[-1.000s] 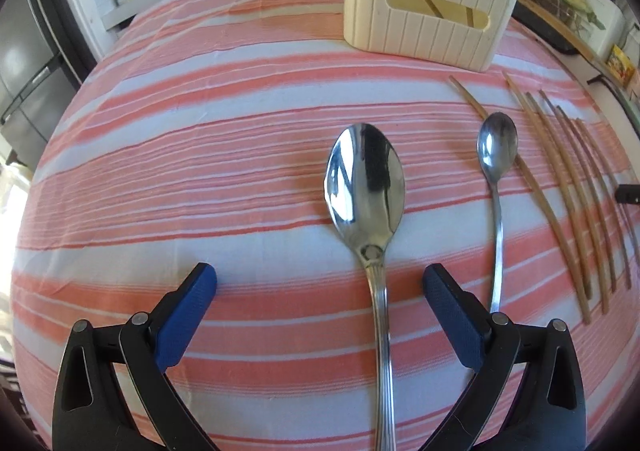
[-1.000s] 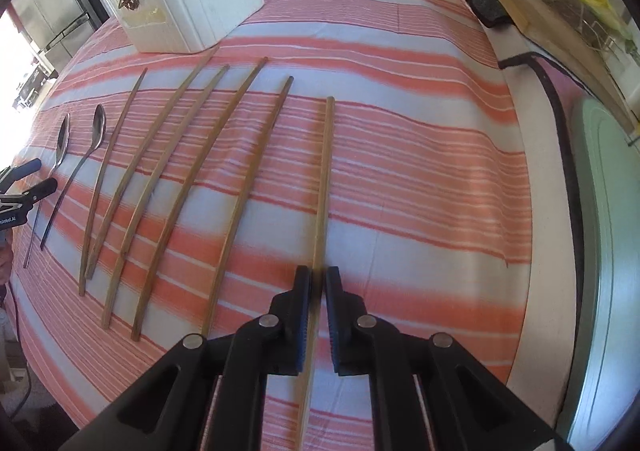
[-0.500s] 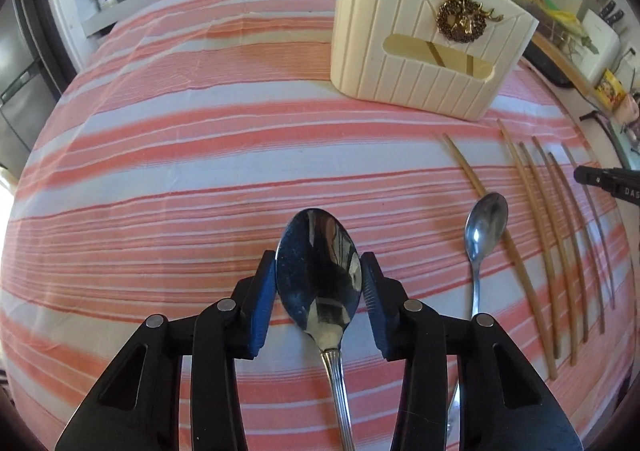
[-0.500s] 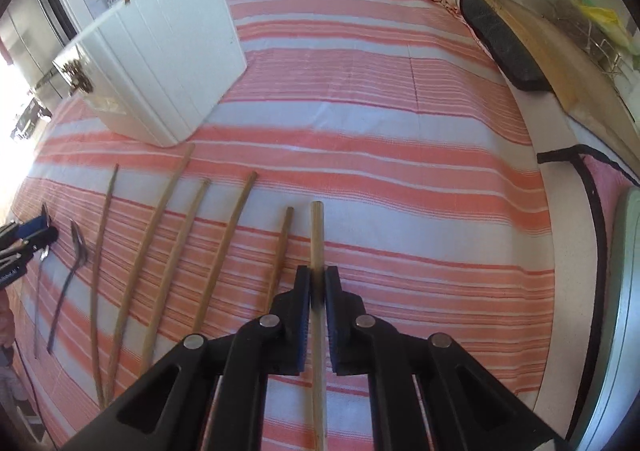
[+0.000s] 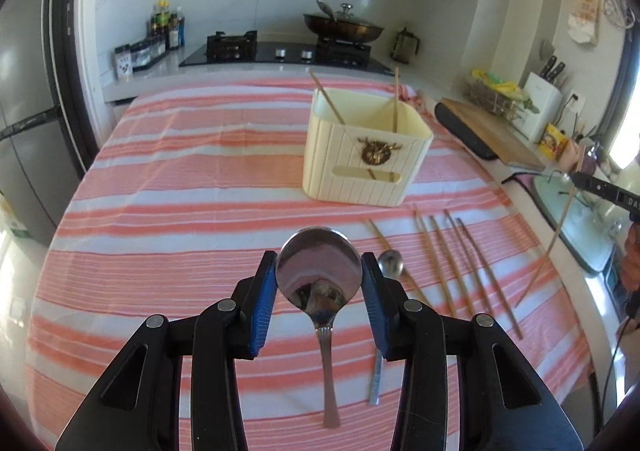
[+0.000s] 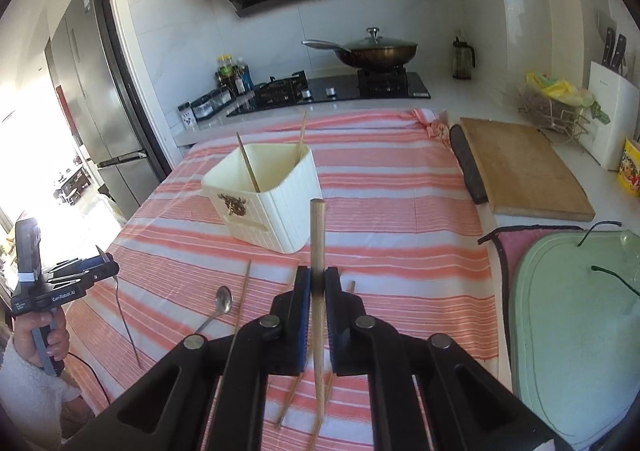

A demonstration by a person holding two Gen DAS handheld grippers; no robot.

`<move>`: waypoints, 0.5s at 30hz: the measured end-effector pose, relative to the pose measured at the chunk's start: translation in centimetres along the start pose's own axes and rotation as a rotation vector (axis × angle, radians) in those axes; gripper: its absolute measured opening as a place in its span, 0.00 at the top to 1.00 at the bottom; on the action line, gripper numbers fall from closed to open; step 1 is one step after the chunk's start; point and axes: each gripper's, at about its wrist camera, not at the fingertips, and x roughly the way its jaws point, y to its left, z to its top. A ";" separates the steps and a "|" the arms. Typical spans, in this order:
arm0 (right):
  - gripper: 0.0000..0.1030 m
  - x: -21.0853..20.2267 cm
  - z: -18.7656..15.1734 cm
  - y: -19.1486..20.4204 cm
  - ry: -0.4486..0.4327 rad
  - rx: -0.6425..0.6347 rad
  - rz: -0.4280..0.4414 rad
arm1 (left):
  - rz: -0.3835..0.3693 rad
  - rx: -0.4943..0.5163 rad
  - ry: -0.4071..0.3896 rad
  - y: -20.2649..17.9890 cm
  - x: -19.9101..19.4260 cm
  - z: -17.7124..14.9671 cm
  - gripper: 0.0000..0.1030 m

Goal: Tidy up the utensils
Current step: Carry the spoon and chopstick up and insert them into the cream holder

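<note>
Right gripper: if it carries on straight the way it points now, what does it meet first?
Probably the cream ribbed utensil holder. The right gripper, shut on a wooden chopstick, aims just past the holder's near right corner, so it might instead meet the striped tablecloth beside it; depth is unclear.

Two spoons show: one (image 5: 319, 269) lifted, one (image 5: 391, 263) lying on the cloth (image 5: 200, 211). Eight chopsticks: five (image 5: 440, 263) on the cloth, two (image 5: 395, 99) in the single holder (image 5: 360, 171), one (image 6: 318, 251) raised.
</note>
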 end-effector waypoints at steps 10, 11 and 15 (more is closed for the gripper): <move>0.93 -3.5 3.5 2.4 -0.149 -0.022 -0.010 | -0.036 -0.001 -0.091 0.5 -3.2 4.4 0.60; 0.93 -3.4 4.2 2.6 -0.159 -0.025 -0.010 | -0.039 -0.003 -0.102 0.7 -3.5 5.3 0.60; 0.93 -3.1 7.7 3.6 -0.218 -0.048 -0.006 | -0.048 -0.001 -0.167 0.8 -4.7 9.5 0.60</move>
